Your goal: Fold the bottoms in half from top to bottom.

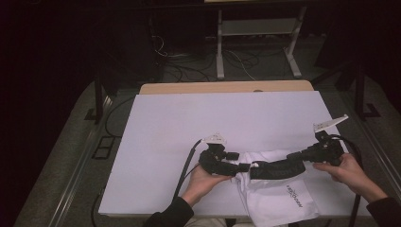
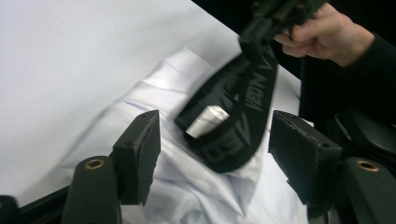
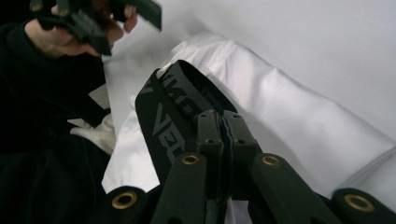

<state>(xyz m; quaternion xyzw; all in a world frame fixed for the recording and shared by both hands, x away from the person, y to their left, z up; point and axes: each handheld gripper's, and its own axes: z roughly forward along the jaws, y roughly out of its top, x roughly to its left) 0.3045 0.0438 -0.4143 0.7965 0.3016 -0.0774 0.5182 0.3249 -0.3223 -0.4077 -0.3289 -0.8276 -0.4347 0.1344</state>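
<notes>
Near the front edge of the counter [image 1: 165, 123], toward its right corner, a folded white garment [image 1: 279, 198] lies flat with a black lettered elastic band [image 1: 276, 169] stretched across its top. The right claw [image 3: 223, 122] is clamped tight on one end of that band. The left claw [image 2: 215, 140] stands parted with nothing pressed between its pads, the band's other end lying just ahead of it. I'd say the band is being laid out or repositioned over the garment. The next move probably calls for the left claw to re-grip the free end.
</notes>
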